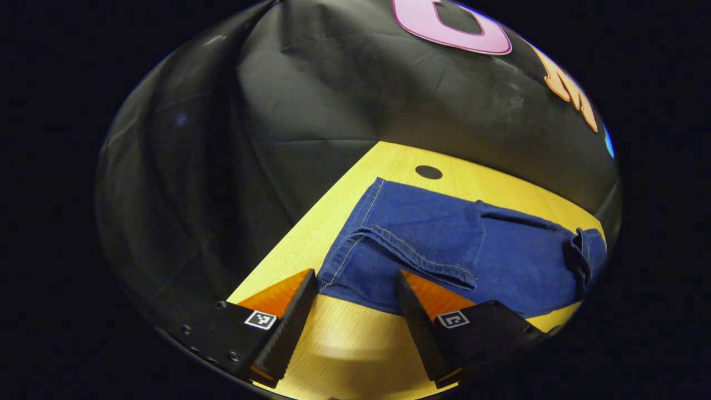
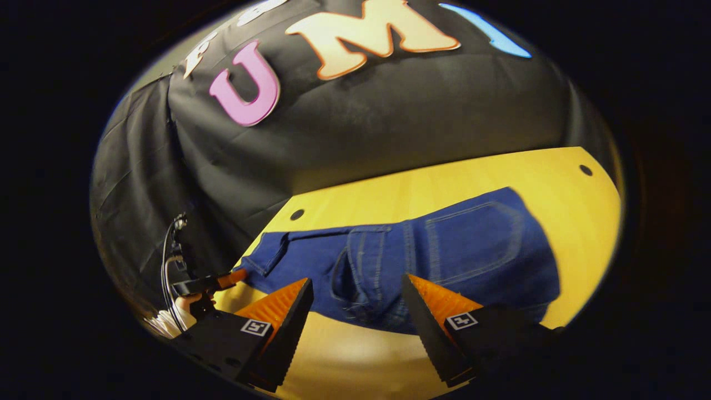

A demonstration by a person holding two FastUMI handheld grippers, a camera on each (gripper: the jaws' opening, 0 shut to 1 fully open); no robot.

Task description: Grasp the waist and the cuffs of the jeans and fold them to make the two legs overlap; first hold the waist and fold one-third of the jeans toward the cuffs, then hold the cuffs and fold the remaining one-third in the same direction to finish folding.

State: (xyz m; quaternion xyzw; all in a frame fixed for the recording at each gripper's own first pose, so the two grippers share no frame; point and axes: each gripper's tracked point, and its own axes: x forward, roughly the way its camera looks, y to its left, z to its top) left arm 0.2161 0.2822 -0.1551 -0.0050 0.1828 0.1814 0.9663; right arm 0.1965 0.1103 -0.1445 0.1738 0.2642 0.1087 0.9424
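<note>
The jeans (image 1: 444, 250) lie folded on the table (image 1: 344, 344). Both grippers (image 1: 355, 303) (image 2: 355, 305) hover near, fingers apart, so folding looks nearly done.

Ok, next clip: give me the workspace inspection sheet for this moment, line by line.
Surface: yellow wooden table with round dark holes.
Job's things: blue jeans lying on the table, partly folded, back pocket facing up.
Clutter: nothing seen.
Grippers: left gripper open, empty, at the jeans' near edge; right gripper open, empty, at the near edge by the pocket end.
Cables: black cable above the hand holding the left gripper.
Surroundings: black cloth booth wall.
</note>
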